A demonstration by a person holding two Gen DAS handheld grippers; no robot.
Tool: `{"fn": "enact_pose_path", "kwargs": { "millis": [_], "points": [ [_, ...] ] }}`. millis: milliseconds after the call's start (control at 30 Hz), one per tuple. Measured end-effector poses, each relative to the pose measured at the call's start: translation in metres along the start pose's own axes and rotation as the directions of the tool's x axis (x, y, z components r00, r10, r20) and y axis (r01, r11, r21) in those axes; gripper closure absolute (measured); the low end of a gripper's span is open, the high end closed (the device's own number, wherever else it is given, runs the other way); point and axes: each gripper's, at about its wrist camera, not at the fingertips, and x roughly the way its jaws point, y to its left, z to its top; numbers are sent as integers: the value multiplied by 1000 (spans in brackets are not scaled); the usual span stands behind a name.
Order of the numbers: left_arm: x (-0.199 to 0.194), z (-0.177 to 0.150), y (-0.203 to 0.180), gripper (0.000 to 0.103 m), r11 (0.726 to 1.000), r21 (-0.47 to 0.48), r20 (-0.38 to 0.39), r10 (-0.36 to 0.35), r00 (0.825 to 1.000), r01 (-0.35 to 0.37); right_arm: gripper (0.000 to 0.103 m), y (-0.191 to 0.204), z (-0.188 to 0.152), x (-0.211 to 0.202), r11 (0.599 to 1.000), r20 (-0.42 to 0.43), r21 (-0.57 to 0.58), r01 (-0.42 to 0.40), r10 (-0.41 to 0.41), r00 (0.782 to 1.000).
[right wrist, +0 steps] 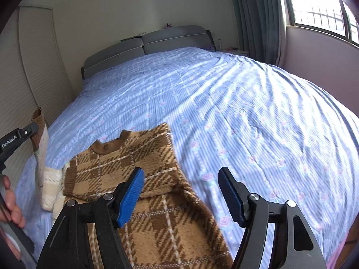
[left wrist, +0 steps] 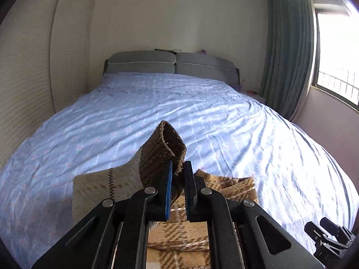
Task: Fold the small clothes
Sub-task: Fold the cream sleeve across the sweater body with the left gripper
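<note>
A small brown-and-tan plaid sweater [right wrist: 134,170] lies on the bed near its front edge, brown collar [right wrist: 107,145] toward the headboard. My left gripper [left wrist: 178,174] is shut on the sweater's brown ribbed sleeve cuff [left wrist: 163,150] and holds the sleeve lifted above the bed; the pale inside of the sleeve [left wrist: 101,186] hangs down to the left. The lifted cuff also shows at the left edge of the right wrist view [right wrist: 39,123]. My right gripper [right wrist: 181,192] is open and empty, hovering over the sweater's right edge.
The bed has a light blue flowered sheet [right wrist: 224,103] and a grey padded headboard [left wrist: 170,63]. A cream wall panel [left wrist: 29,78] runs along the left. Green curtains [left wrist: 289,53] and a window [right wrist: 318,6] stand at the right.
</note>
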Motion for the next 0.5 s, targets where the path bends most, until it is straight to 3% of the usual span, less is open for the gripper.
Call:
{"fn": "enact_pose_path", "kwargs": {
  "millis": [233,500],
  "points": [
    [53,-26,-74,92,998,36,-89,-57,994,61,35,-63,-1,20,996,-40,70,48,-45,998],
    [91,-70,-107,92,993,84,-178,-62,982,78,35,-91,-3,43,994,-74,90,64,-58,996]
  ]
}}
